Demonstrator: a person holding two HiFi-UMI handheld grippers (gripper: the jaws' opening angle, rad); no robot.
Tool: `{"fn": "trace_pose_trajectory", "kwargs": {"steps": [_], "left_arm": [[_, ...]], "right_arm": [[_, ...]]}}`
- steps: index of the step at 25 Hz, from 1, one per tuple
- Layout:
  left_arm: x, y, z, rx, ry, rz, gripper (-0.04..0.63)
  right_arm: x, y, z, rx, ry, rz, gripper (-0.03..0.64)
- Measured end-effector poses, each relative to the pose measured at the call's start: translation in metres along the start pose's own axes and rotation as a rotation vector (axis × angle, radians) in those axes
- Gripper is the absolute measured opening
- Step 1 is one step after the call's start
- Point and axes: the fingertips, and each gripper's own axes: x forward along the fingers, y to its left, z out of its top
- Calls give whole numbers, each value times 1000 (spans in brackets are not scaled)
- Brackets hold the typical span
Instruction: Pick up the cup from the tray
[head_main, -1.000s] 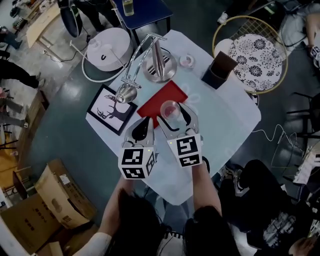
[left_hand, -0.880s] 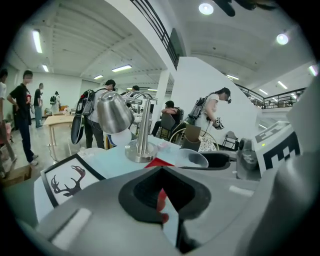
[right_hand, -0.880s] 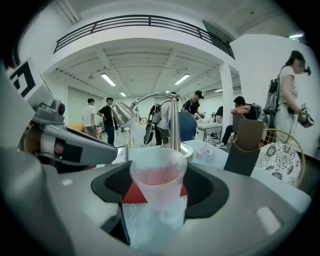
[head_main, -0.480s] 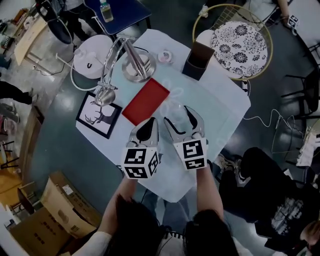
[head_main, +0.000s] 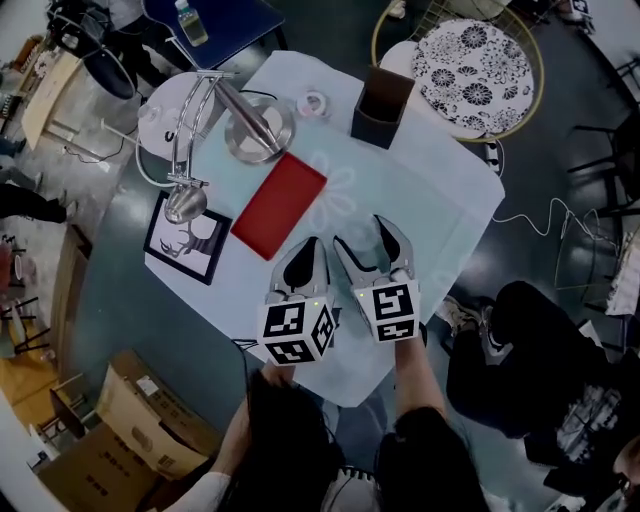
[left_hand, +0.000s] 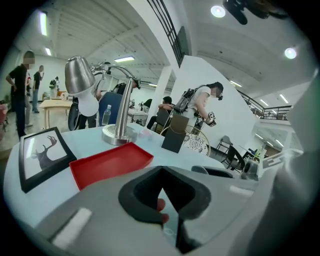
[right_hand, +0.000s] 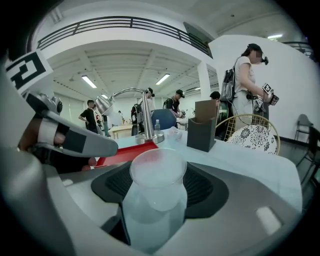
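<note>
A clear plastic cup (right_hand: 157, 192) stands upright between the jaws of my right gripper (right_hand: 158, 207), which is shut on it. In the head view my right gripper (head_main: 362, 236) hovers over the white table, to the right of the red tray (head_main: 280, 204). Nothing lies in the tray, also seen in the left gripper view as a red tray (left_hand: 110, 162) ahead and to the left. My left gripper (head_main: 308, 250) hangs beside the right one, just off the tray's near corner. Its jaws (left_hand: 165, 202) are shut with nothing between them.
On the pale table (head_main: 440, 205) stand a metal desk lamp (head_main: 246, 126), a framed deer picture (head_main: 187, 238), a dark box (head_main: 380, 104) and a small round roll (head_main: 315, 102). A patterned round seat (head_main: 470, 68) sits behind; cardboard boxes (head_main: 145, 420) lie on the floor at left.
The right gripper has lifted the cup off the red tray and carried it to the right and nearer; the tray is now bare. The left gripper stayed alongside it.
</note>
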Motion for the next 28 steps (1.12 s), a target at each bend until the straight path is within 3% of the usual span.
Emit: {"fn": "trace_pose_trajectory", "kwargs": {"steps": [5, 8, 13, 18, 24, 28], "left_arm": [[-2, 1, 6, -8, -18, -7, 0], [-4, 3, 9, -2, -23, -11, 0], [-11, 5, 15, 16, -29, 3, 0], [-25, -4, 25, 31, -44, -10, 0], [-58, -16, 39, 30, -69, -16, 0], [-82, -26, 50, 57, -94, -35, 0]], "right_arm": [[-1, 2, 2, 33, -35, 35, 342], [-3, 3, 7, 69, -66, 71, 434], [-11, 5, 17, 36, -70, 78, 434], [-28, 8, 39, 2, -95, 52, 430], [-63, 14, 61, 76, -134, -8, 398], [-91, 25, 78, 65, -156, -26, 332]]}}
